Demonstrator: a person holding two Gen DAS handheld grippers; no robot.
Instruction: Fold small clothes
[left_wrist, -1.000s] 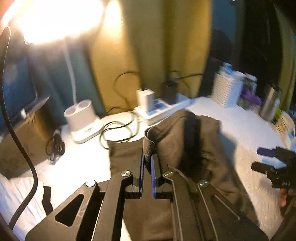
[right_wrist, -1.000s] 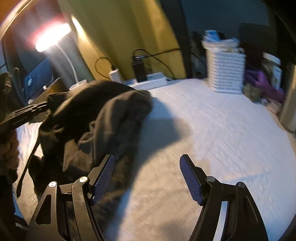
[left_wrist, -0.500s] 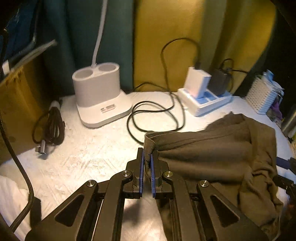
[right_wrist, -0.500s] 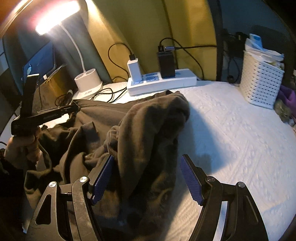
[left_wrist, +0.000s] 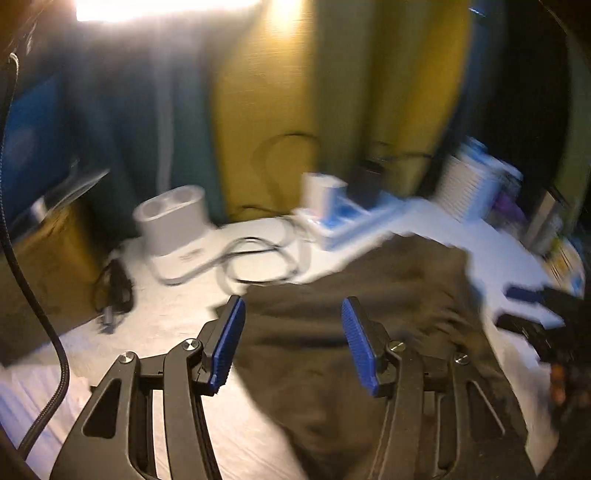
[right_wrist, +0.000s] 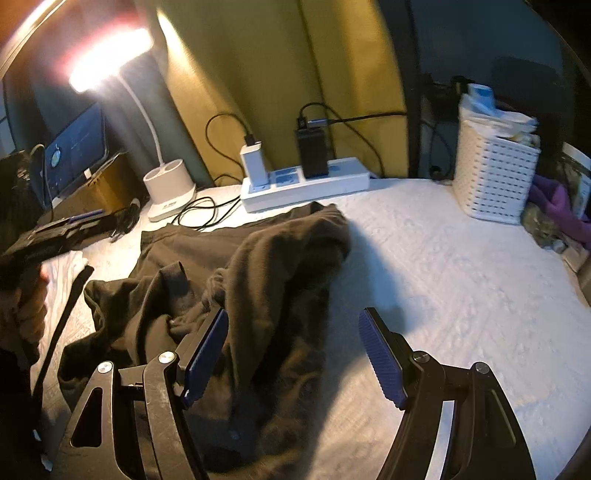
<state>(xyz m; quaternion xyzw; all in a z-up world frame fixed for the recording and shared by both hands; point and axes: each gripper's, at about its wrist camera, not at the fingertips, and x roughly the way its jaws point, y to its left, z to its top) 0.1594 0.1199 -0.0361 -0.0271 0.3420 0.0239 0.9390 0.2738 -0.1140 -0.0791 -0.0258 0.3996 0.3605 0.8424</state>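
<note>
My left wrist view was smeared by motion; it showed the left gripper (left_wrist: 291, 343) with its blue pads (left_wrist: 227, 345) apart over the near edge of the dark garment (left_wrist: 369, 295), nothing pressed between them. Its jaws had just been opening: half a second earlier they were pinched on the garment's hem, and now the cloth lay free on the white bedspread (left_wrist: 166, 325). That view alone showed the coiled cable (left_wrist: 258, 258) in front of the lamp base (left_wrist: 173, 225), and, at the right edge, the right gripper (left_wrist: 532, 306) seen from outside. My right wrist view was sharp. It showed the right gripper (right_wrist: 295, 350) wide open and empty, one pad over a rumpled fold of the garment (right_wrist: 258, 277) and the other over bare bedspread (right_wrist: 461, 277). Only here could I read the garment's shape: flat toward the power strip (right_wrist: 306, 184), bunched into a ridge toward the camera. This view also gave the lit lamp (right_wrist: 107, 59), the screen (right_wrist: 74, 151), the white basket (right_wrist: 495, 177), and the left gripper (right_wrist: 74, 225) at the left edge, clear of the cloth. Compared with a second ago the garment had come down from a raised heap to lie spread on the bed.
</note>
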